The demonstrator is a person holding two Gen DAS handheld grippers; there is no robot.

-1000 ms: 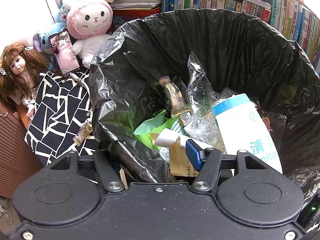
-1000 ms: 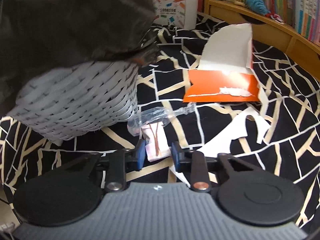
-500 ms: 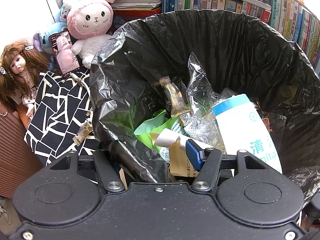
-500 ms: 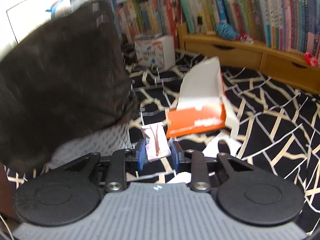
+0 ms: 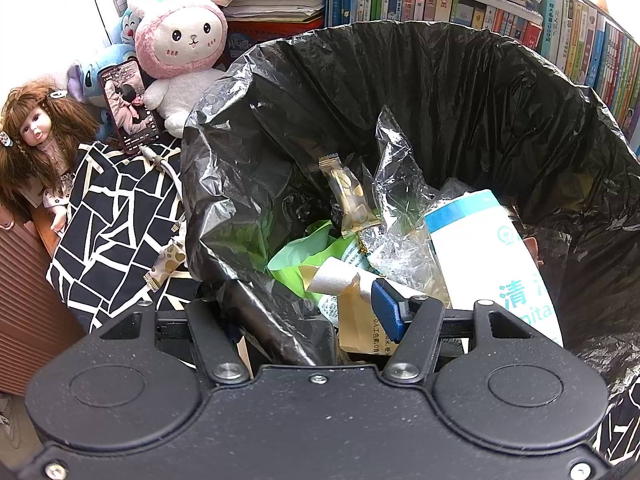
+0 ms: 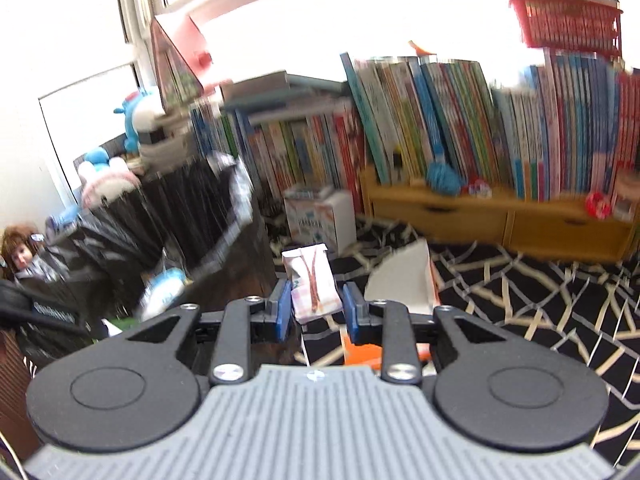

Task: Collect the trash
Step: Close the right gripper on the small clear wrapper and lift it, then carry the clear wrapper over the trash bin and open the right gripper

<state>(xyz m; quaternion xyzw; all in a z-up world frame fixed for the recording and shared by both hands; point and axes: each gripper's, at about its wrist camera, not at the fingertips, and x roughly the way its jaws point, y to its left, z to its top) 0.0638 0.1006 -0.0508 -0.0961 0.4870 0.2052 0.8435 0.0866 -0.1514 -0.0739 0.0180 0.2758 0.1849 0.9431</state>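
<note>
While the small pink wrapper (image 6: 311, 286) is pinched in the right gripper (image 6: 315, 309), raised beside the black-lined bin (image 5: 440, 92), it is best carried over the rim before release; the left gripper (image 5: 304, 312) seemingly clamps the liner's edge, holding it open.

Left wrist view steeply down, close over the bin (image 5: 440, 80) — right view, blurred, seemingly beside it (image 6: 192, 216).
</note>
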